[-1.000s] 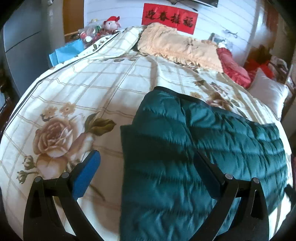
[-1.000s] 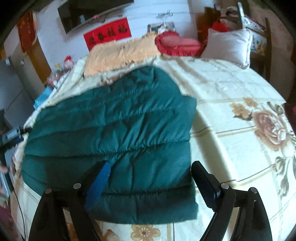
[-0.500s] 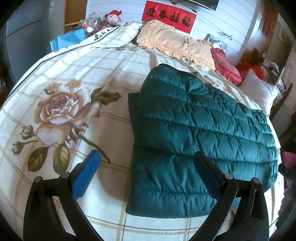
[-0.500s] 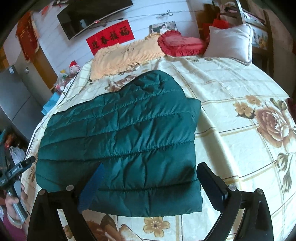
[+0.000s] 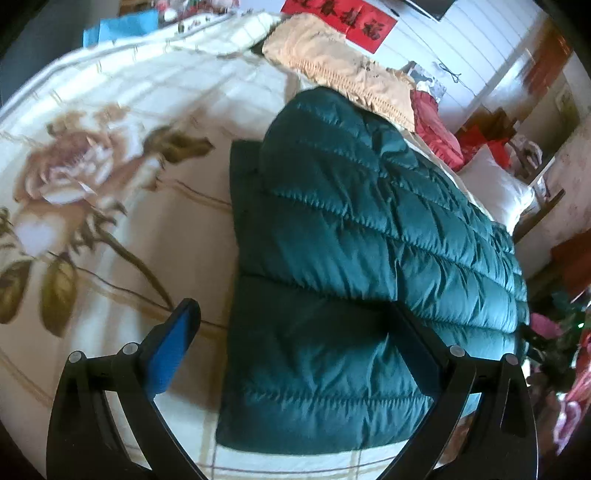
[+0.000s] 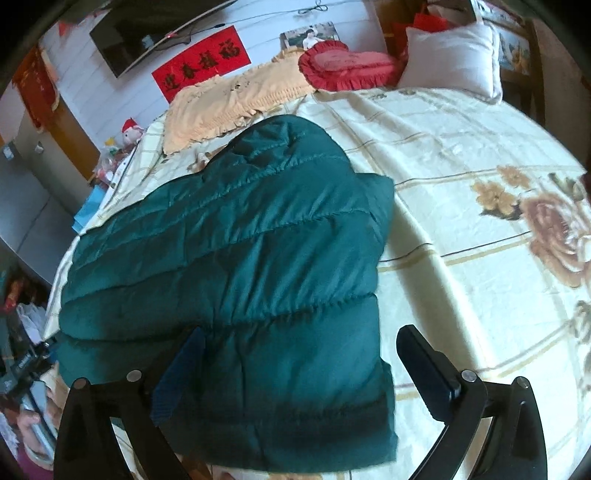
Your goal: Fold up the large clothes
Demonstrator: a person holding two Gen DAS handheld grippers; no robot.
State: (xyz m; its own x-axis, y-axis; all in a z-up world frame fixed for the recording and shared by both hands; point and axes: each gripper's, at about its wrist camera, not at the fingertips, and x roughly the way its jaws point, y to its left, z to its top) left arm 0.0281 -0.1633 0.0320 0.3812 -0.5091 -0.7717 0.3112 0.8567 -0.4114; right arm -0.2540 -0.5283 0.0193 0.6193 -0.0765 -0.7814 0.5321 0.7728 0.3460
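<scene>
A red banner hangs on the white panelled wall beyond the far edge of the bed, just under the lower corner of a dark wall-mounted screen. It bears one row of black Chinese characters. In the right wrist view the row appears to read 迎春接福, though the strokes are small and bent by the lens, so the second and third characters are not certain. In the left wrist view the same banner shows at the top edge, too blurred to read. No other writing is legible.
</scene>
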